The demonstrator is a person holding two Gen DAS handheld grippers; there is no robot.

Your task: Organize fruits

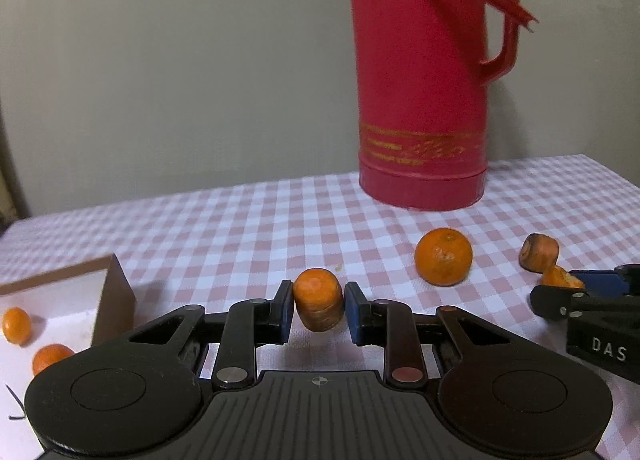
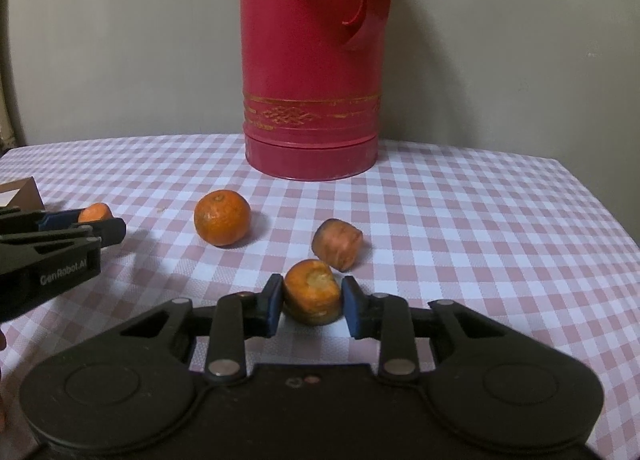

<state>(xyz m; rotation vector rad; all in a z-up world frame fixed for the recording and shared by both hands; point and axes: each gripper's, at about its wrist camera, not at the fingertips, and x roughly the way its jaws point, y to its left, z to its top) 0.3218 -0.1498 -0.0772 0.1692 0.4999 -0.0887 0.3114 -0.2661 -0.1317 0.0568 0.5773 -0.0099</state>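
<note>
A: Where are my tongs, and what do they grip?

B: My left gripper point(image 1: 318, 310) points down at a slant over the checked tablecloth point(image 1: 240, 228), its blue pads pinching a carrot chunk point(image 1: 319, 304) by the sides. My right gripper point(image 2: 310, 306) slants down likewise, pressed onto a second carrot piece point(image 2: 312, 296). No earlier view is at hand.

A: And the table?

B: A pink-and-white check covers it. A tall red jug point(image 2: 312, 72) stands toward the far edge before a plain grey wall point(image 2: 120, 40). The mandarin point(image 2: 222, 217) lies between the two grippers, well apart from both. A darker carrot stub point(image 2: 338, 244) rests just beyond the right gripper's piece.

A: What does one view give that the other lacks?

B: The left wrist view shows the cardboard box point(image 1: 112, 296) at the table's left end, with two small oranges point(image 1: 17, 325) lying inside it; the right view catches only the box's corner. The right view shows the table's right edge.
</note>
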